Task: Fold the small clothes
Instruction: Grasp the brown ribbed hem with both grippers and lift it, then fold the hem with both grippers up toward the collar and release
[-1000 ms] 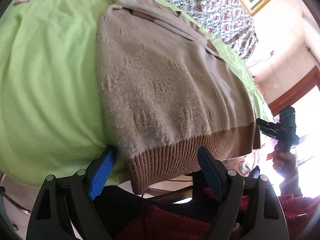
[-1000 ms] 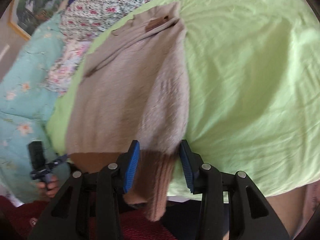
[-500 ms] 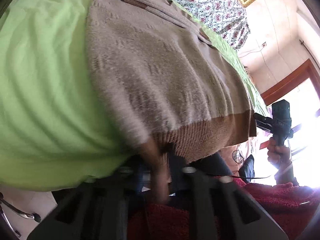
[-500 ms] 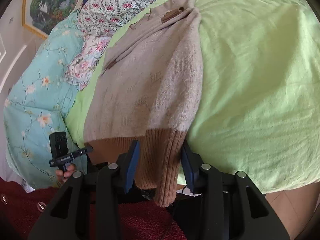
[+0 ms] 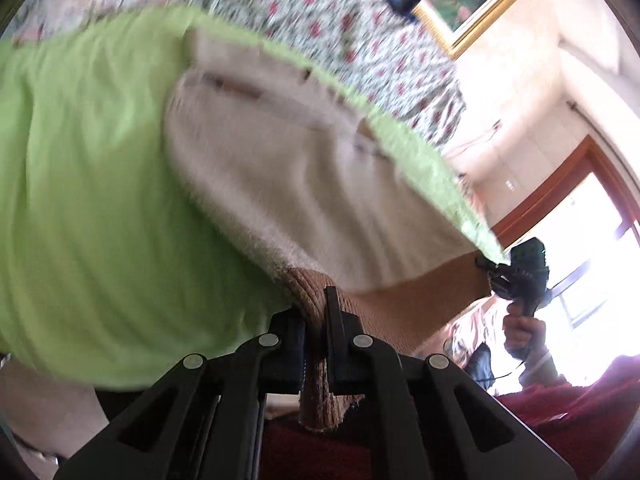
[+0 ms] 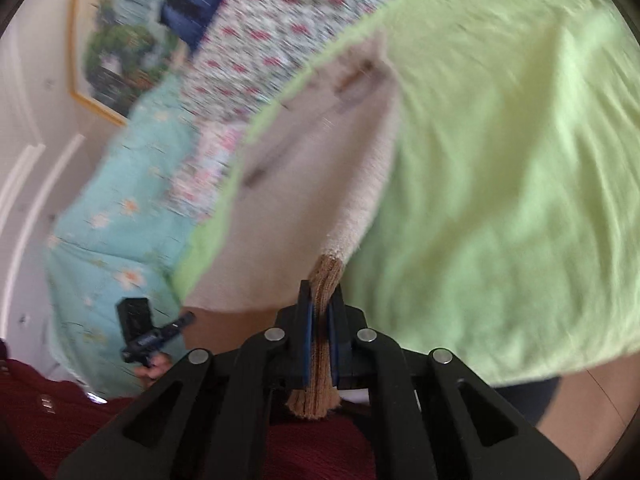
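A beige knitted sweater (image 5: 300, 168) with a brown ribbed hem (image 5: 420, 300) lies lengthwise on a green sheet (image 5: 100, 200), collar at the far end. My left gripper (image 5: 316, 300) is shut on one near corner of the hem, and a brown tuft hangs below its pads. In the right wrist view the sweater (image 6: 304, 208) runs away from my right gripper (image 6: 322, 292), whose jaws are closing with the other hem corner (image 6: 326, 276) pinched between the blue pads. Each gripper shows in the other's view: the right gripper (image 5: 520, 268) and the left gripper (image 6: 152, 332). Both views are blurred.
Floral pillows (image 5: 320, 12) and a teal flowered blanket (image 6: 120, 220) lie beyond the sweater. A gold-framed picture (image 6: 108, 52) hangs on the wall. A bright window with a wooden frame (image 5: 580, 216) is at the right. A dark red garment (image 6: 80, 400) fills the near edge.
Both grippers went from open around the hem to shut on it. They have risen with the hem corners, and both views have tilted up toward the pillows and wall.
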